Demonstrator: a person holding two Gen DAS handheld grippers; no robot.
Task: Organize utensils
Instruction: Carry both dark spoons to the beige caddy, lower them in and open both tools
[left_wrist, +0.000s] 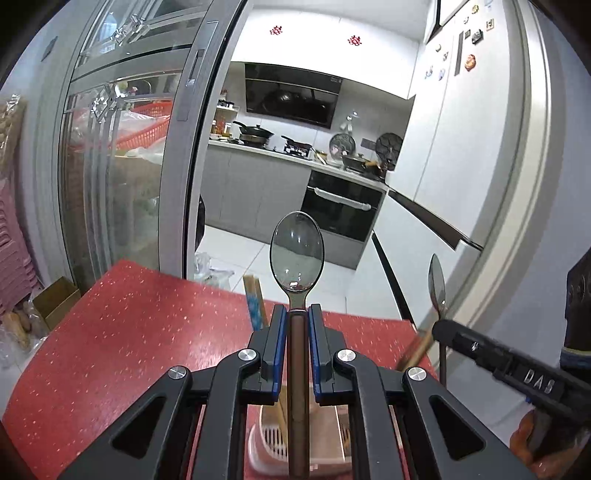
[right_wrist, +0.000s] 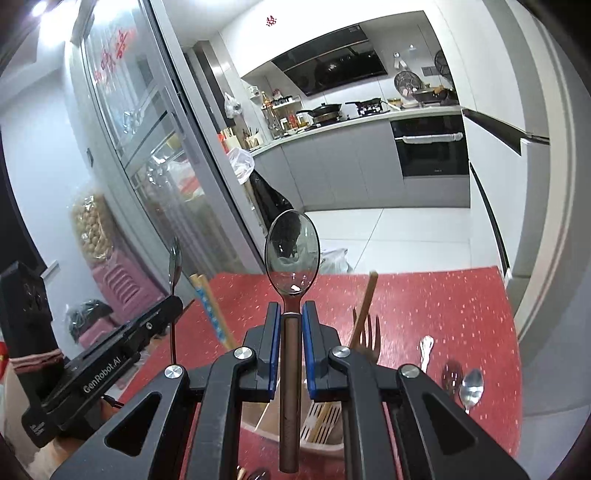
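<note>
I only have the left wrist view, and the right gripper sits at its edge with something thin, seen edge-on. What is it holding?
Observer: The right gripper is shut on a brown-handled spoon, whose bowl faces its camera.
Operator: Any utensils loose on the table?
Observer: Yes. A shiny spoon and a darker spoon lie on the red table, right of the holder.
Operator: Anything in the holder?
Observer: A fork stands in it, tines up.

Utensil holder (left_wrist: 266, 439) mostly hidden; spoon handle (right_wrist: 289, 424) end cut off.
</note>
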